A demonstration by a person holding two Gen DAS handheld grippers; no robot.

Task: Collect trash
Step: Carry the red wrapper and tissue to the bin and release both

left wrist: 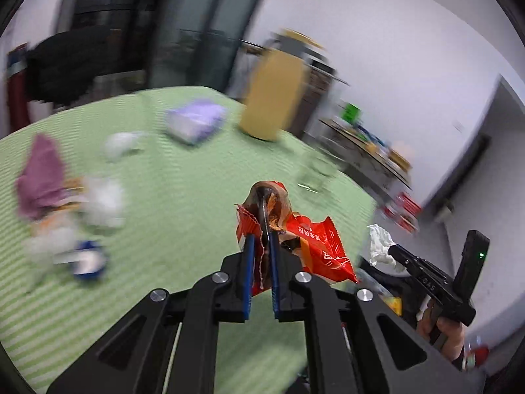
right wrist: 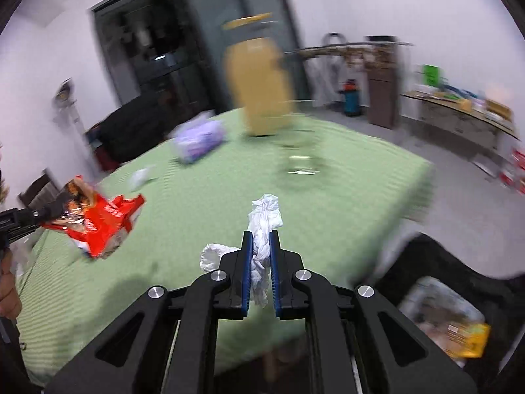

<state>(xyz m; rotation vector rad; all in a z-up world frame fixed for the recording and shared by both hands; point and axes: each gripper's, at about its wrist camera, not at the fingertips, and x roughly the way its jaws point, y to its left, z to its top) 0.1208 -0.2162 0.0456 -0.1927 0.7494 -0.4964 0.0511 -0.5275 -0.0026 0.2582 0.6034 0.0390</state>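
Red crinkled foil snack wrapper point(left wrist: 315, 246) clenched in left tongs point(left wrist: 261, 246) above green striped tabletop point(left wrist: 164, 197), crumpled white tissue point(right wrist: 264, 229) clamped in right tongs point(right wrist: 261, 249) near its right edge, tabletop litter motion-blurred, black bag point(right wrist: 426, 262) partly cut off.

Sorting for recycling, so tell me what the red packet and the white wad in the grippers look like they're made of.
The red packet looks like thin plastic or foil film: glossy print, a zigzag-cut edge, sharp crinkles, and it is pinched flat in the left gripper. The white wad looks like soft matte tissue or paper towel, crumpled in loose folds in the right gripper; blur leaves thin plastic possible.
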